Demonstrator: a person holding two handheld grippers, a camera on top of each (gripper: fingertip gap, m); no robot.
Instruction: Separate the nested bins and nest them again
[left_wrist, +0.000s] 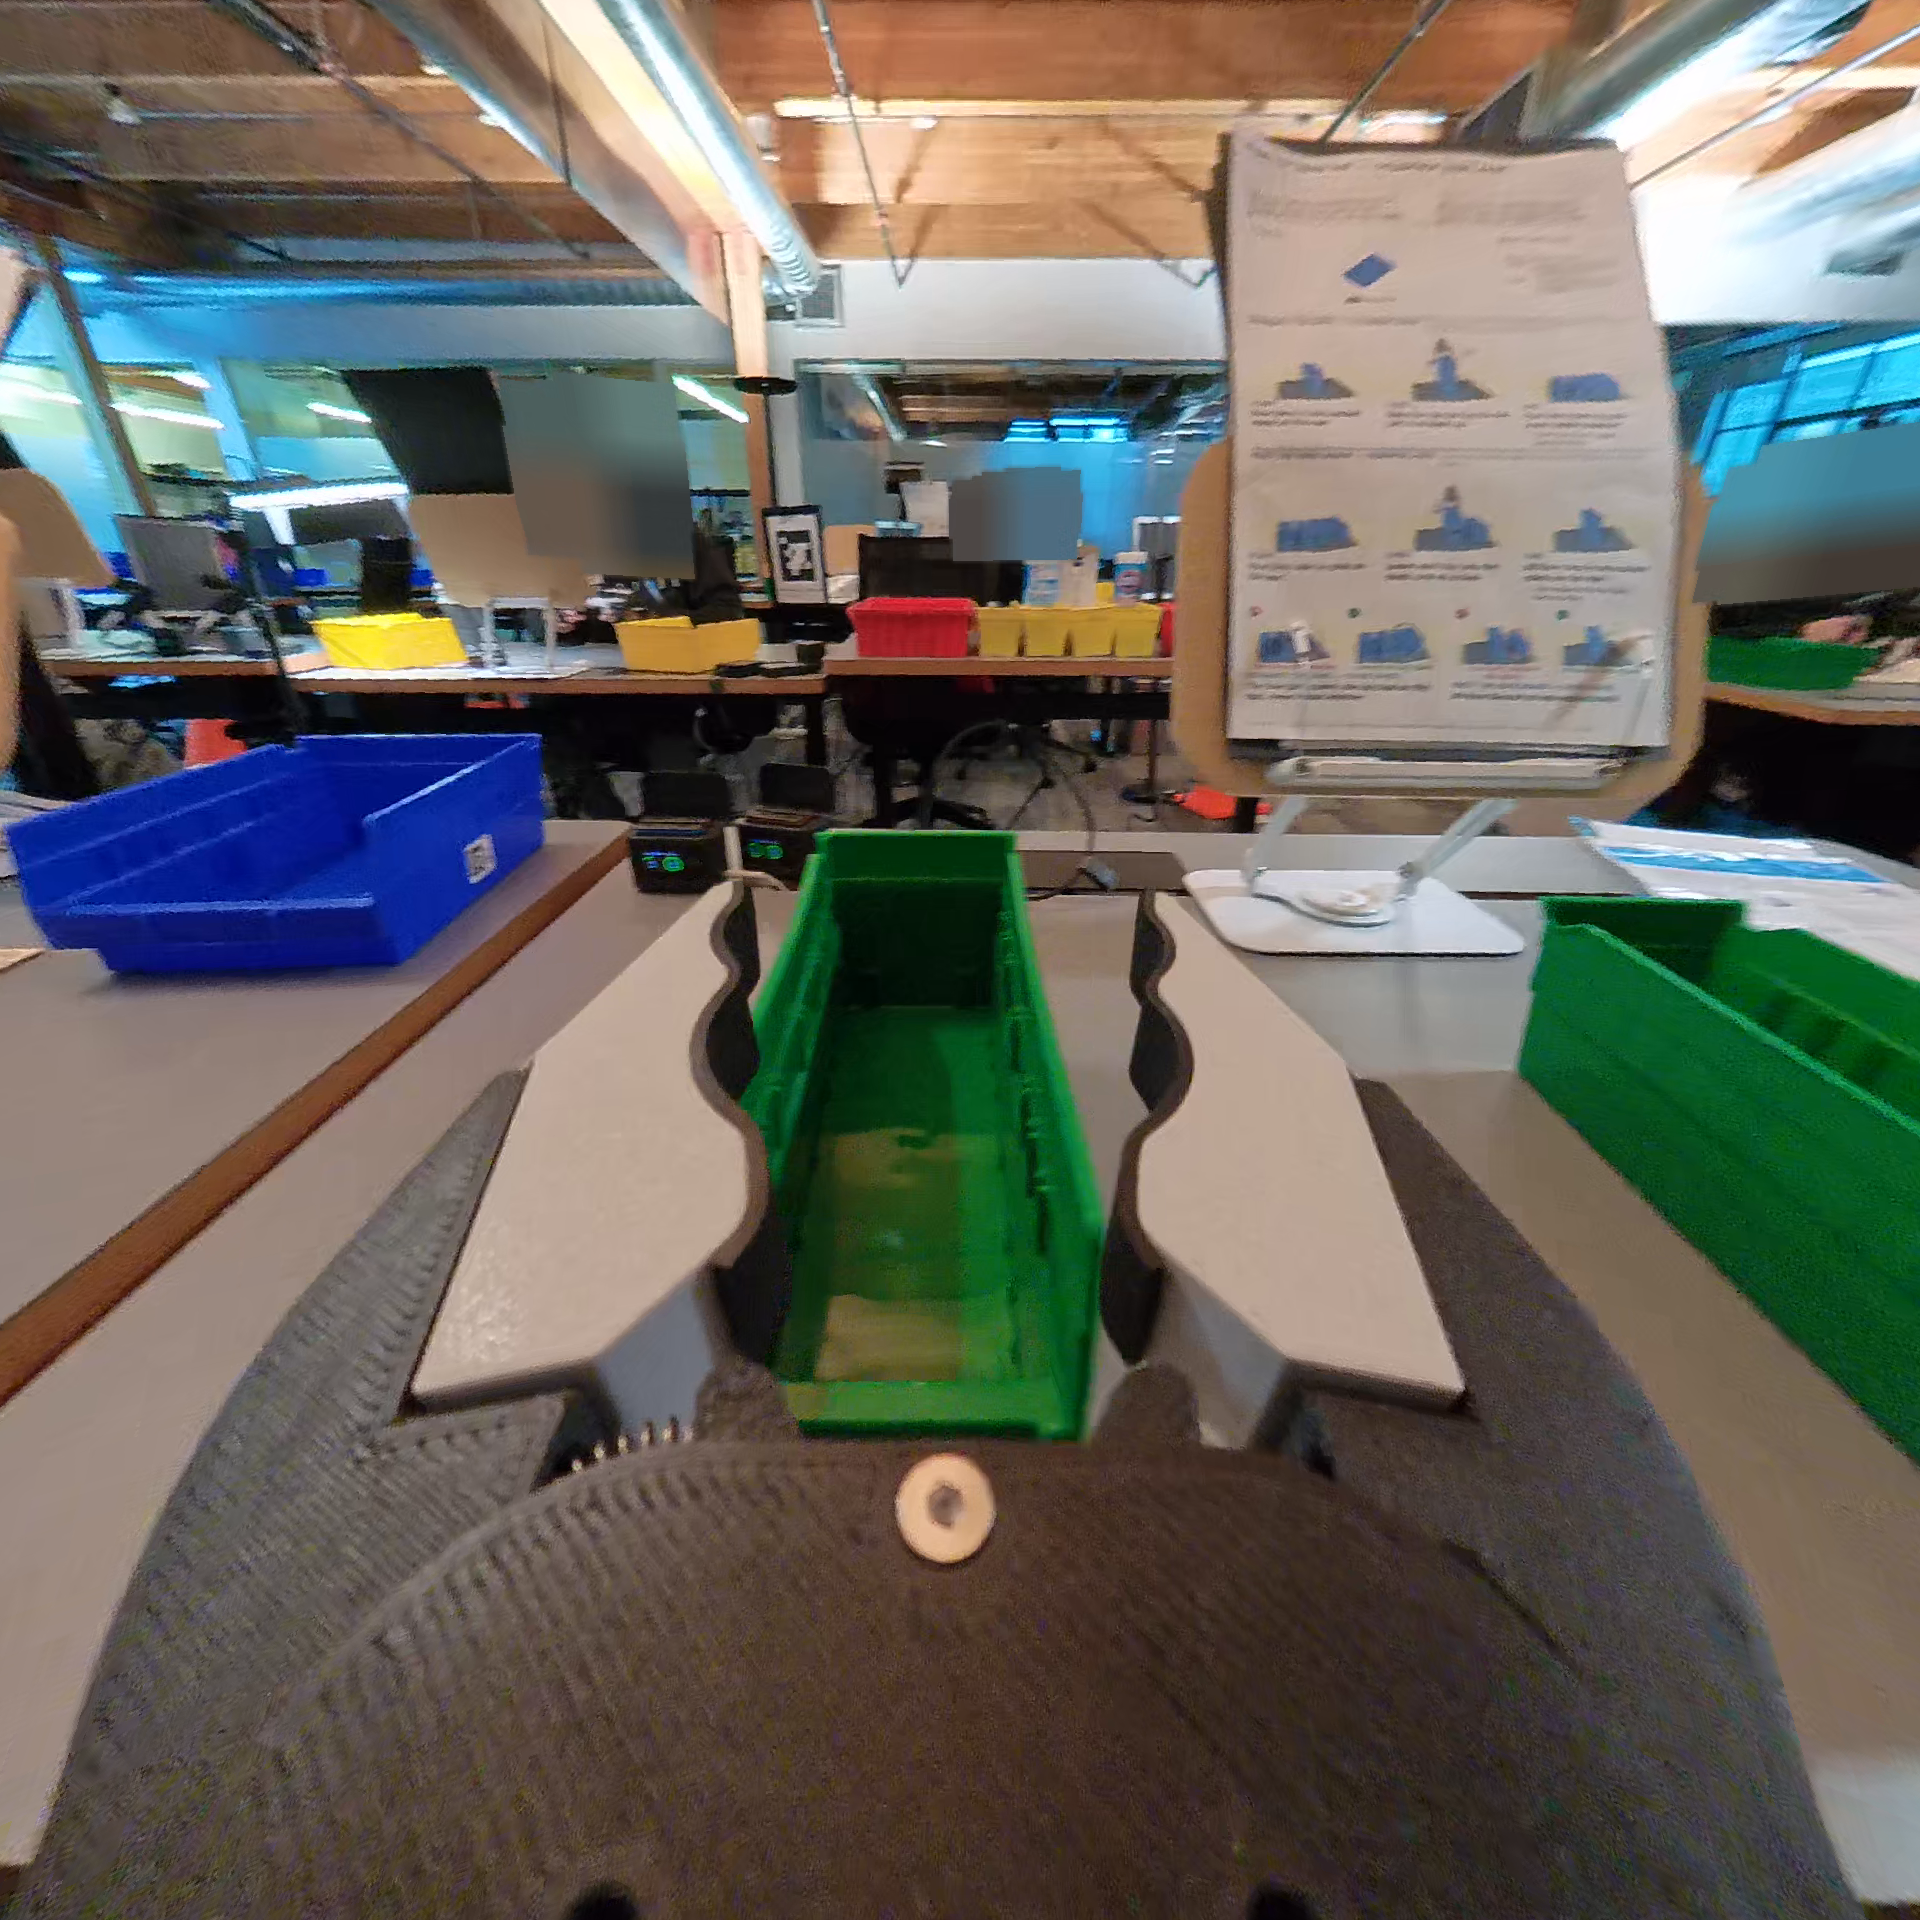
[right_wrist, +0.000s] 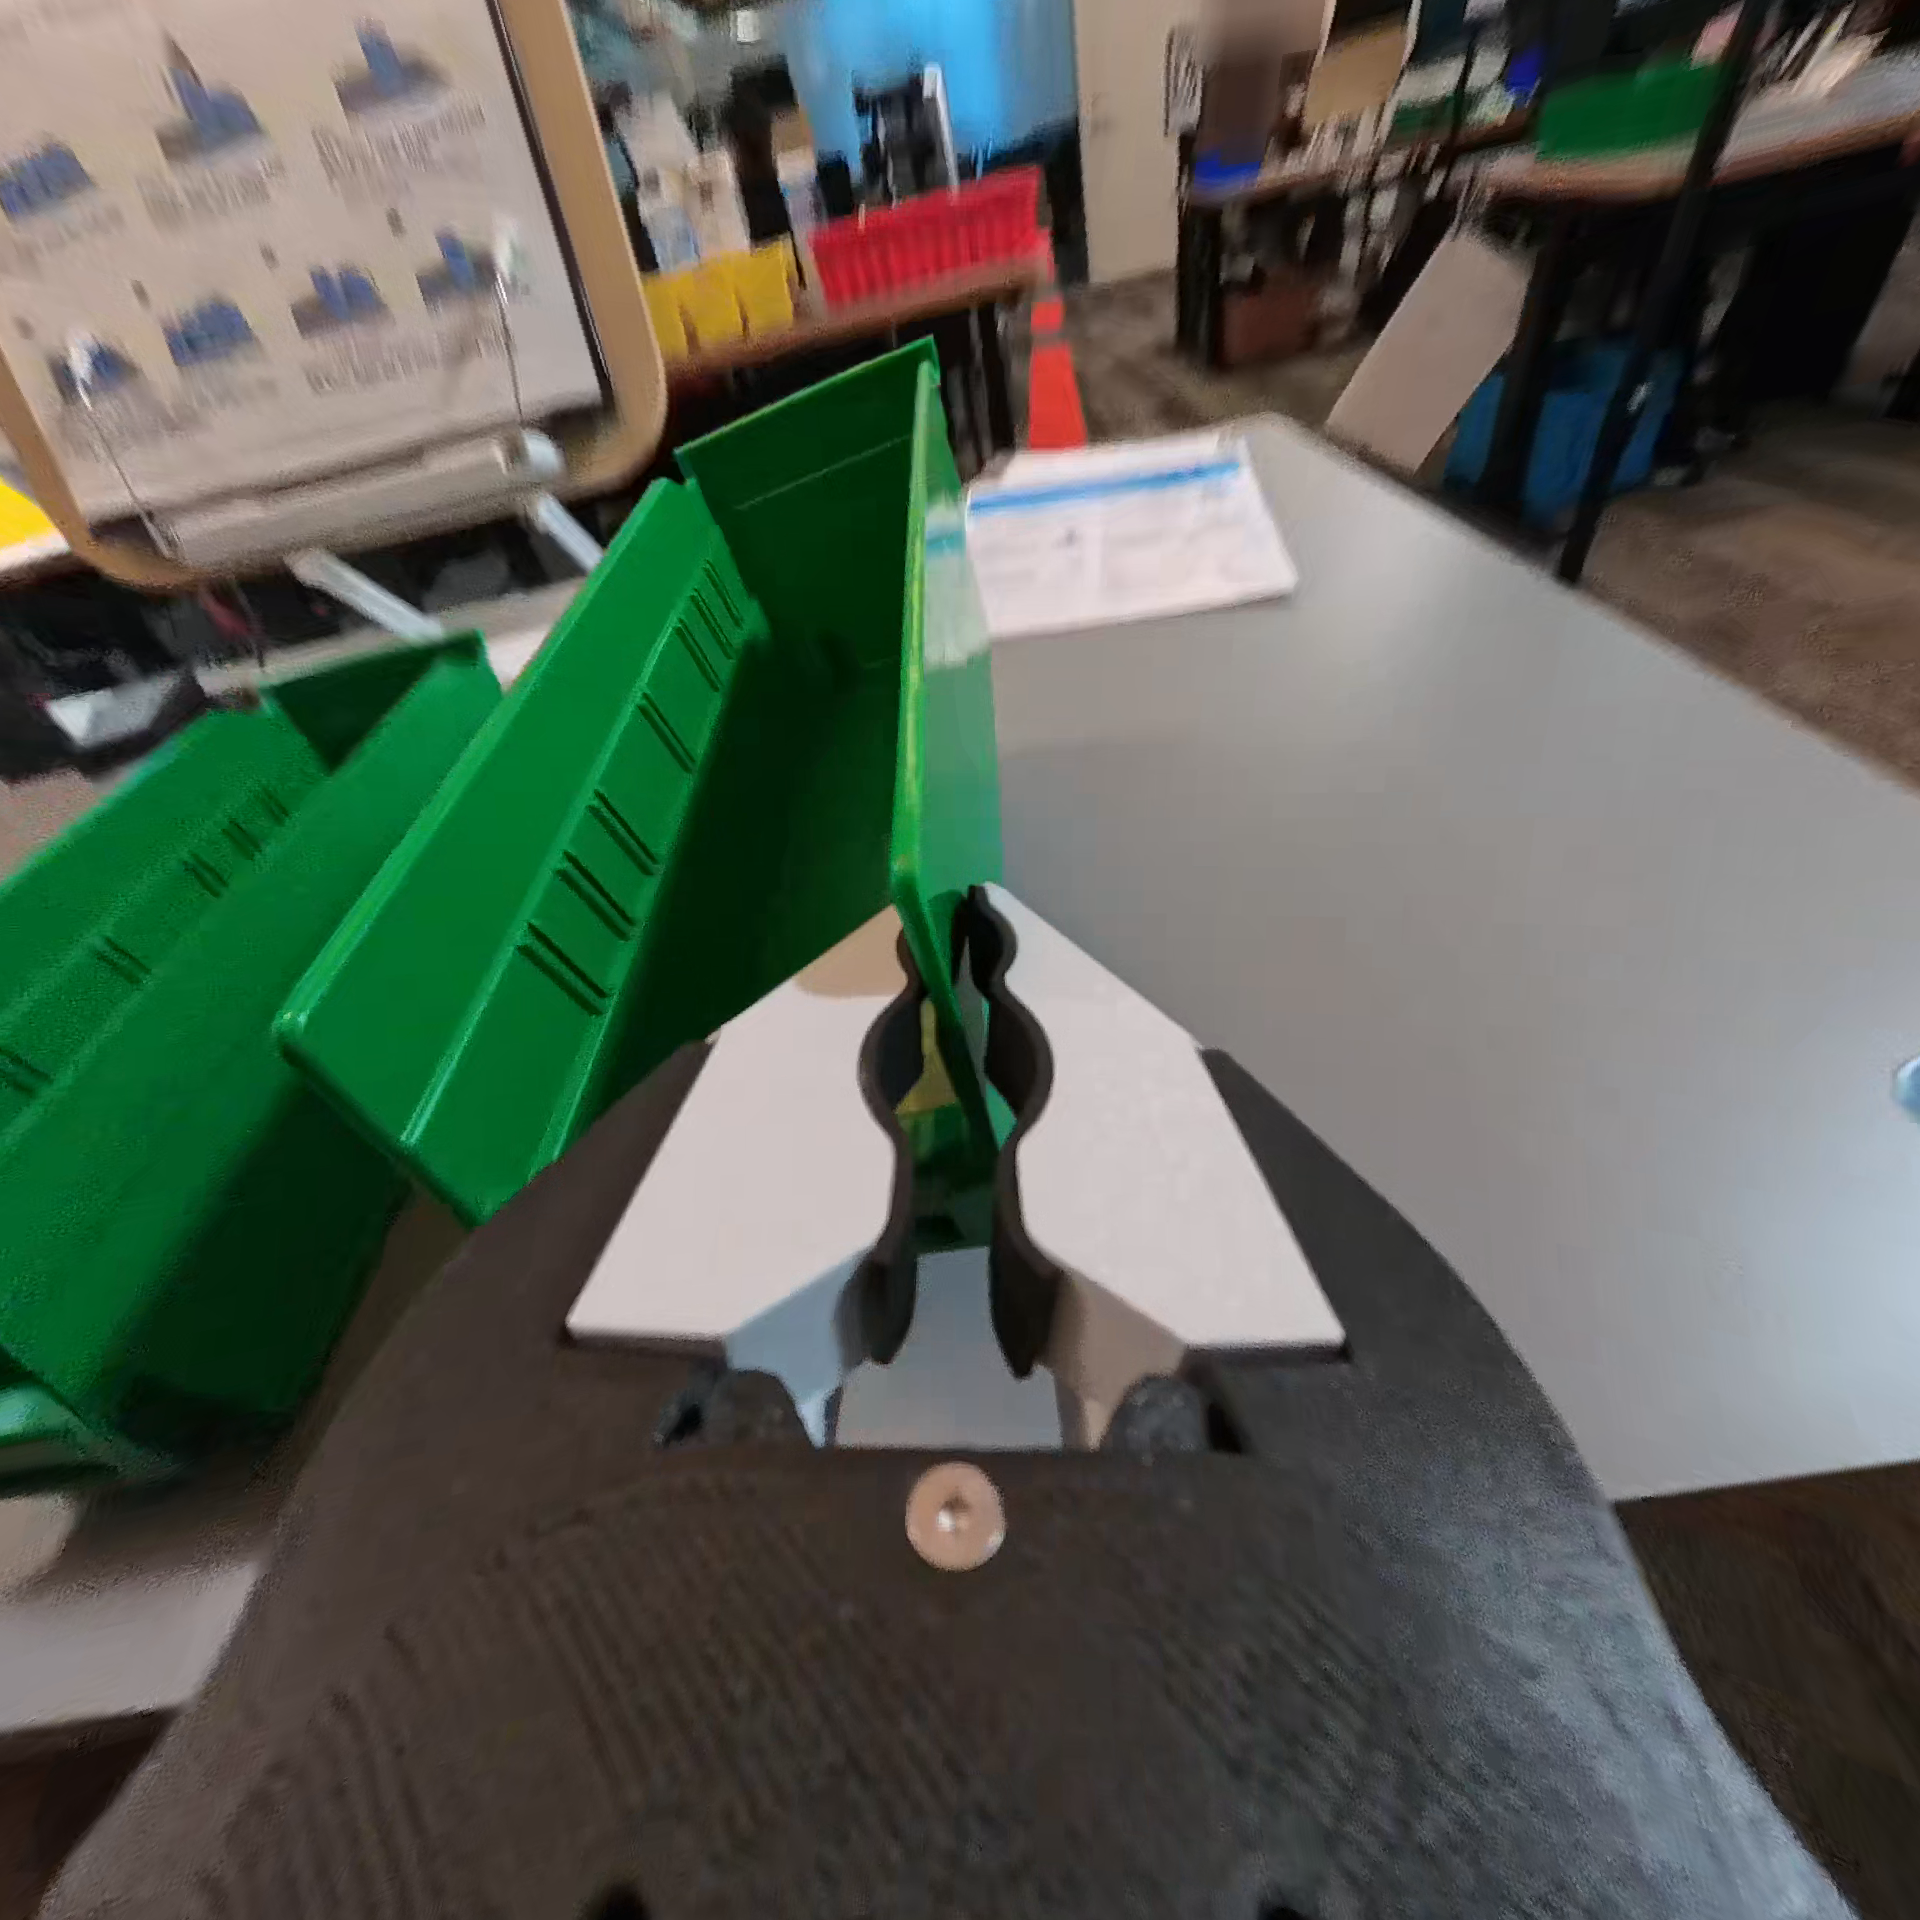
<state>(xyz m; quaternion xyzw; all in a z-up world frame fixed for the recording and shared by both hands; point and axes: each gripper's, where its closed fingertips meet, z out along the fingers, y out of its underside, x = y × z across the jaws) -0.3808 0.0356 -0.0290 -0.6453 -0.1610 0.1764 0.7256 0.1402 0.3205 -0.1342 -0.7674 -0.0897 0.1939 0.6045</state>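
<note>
A narrow green bin stands on the grey table, lengthwise between the fingers of my left gripper. The jaws are wide open on either side of its long walls. A second green bin lies to its right. In the right wrist view my right gripper is shut on the right side wall of a green bin and holds it tilted above the table. Another green bin lies just to its left.
A wide blue bin sits at the far left past a brown table edge. A stand with an instruction sheet and two small black devices are at the back. A printed paper lies far right.
</note>
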